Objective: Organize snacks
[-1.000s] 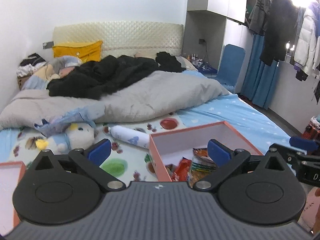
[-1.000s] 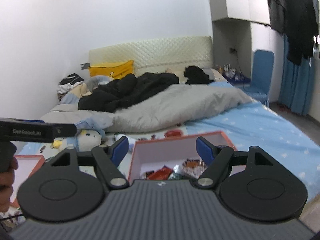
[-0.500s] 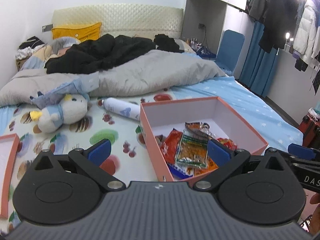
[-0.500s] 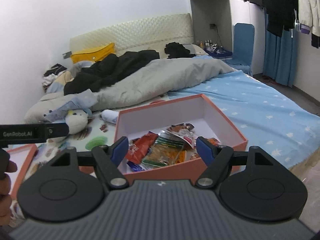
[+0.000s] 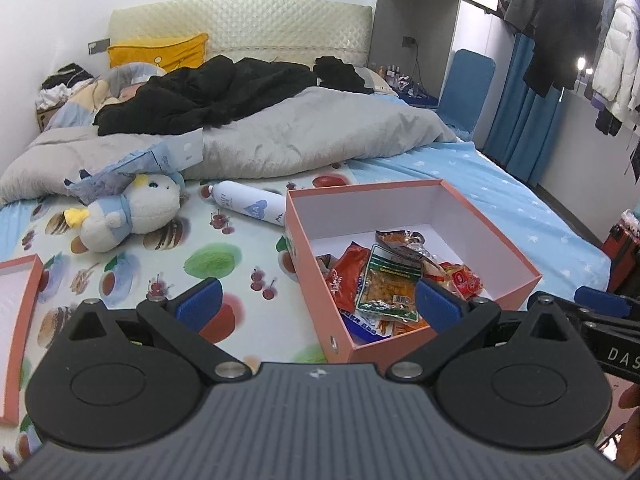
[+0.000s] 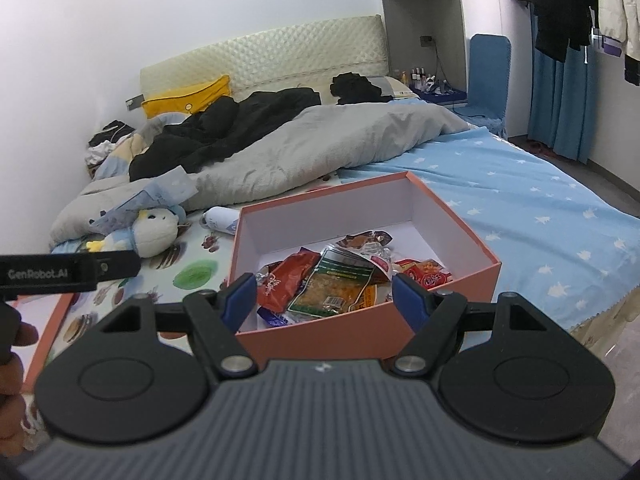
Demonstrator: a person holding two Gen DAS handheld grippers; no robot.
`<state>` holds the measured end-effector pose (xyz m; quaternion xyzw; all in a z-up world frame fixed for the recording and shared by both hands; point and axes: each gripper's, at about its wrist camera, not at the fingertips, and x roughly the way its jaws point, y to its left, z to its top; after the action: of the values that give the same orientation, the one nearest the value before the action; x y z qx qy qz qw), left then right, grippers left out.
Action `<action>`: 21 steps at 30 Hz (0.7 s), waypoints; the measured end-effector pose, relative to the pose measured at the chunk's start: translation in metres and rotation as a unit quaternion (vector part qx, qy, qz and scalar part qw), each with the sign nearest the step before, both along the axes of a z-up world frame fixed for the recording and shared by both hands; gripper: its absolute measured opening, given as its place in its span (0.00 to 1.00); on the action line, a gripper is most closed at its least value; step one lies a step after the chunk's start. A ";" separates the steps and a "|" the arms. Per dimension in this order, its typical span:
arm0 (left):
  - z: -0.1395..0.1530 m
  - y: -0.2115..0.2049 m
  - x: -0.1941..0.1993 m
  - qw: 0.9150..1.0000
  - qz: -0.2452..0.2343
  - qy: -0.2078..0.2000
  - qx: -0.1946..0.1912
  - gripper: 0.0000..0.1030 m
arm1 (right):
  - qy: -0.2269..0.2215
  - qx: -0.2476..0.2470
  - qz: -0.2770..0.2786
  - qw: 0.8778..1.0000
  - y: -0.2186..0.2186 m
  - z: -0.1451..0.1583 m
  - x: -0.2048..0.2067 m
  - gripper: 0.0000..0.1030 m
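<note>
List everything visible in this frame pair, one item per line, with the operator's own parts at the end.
box: one, salmon-pink, open, on bed.
snack packets: several, red, green, orange, piled in box.
lid: one, pink, at bed's left edge.
plush toy: one, white and blue, left of box.
bottle: one, white, lying behind box.
duvet: one, grey, mid-bed.
black clothes: heap, on duvet.
left gripper: black, blue pads, open.
right gripper: same, open.

Salmon-pink box (image 5: 486,222) (white inside), fruit-print sheet (image 5: 132,268), star-dotted blue blanket (image 6: 532,200).
</note>
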<state>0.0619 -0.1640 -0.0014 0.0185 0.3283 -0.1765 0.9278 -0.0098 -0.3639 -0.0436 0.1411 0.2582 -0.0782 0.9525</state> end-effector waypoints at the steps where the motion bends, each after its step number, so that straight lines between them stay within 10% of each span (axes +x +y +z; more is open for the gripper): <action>1: 0.001 0.000 0.000 1.000 0.001 -0.001 -0.001 1.00 | -0.002 0.001 0.001 1.000 0.000 0.001 0.000 0.74; 21: 0.005 -0.003 0.003 1.000 -0.005 0.002 -0.001 1.00 | -0.011 0.012 -0.001 1.000 -0.004 0.003 0.001 0.74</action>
<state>0.0646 -0.1666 0.0035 0.0187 0.3303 -0.1813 0.9261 -0.0091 -0.3679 -0.0407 0.1538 0.2482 -0.0747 0.9535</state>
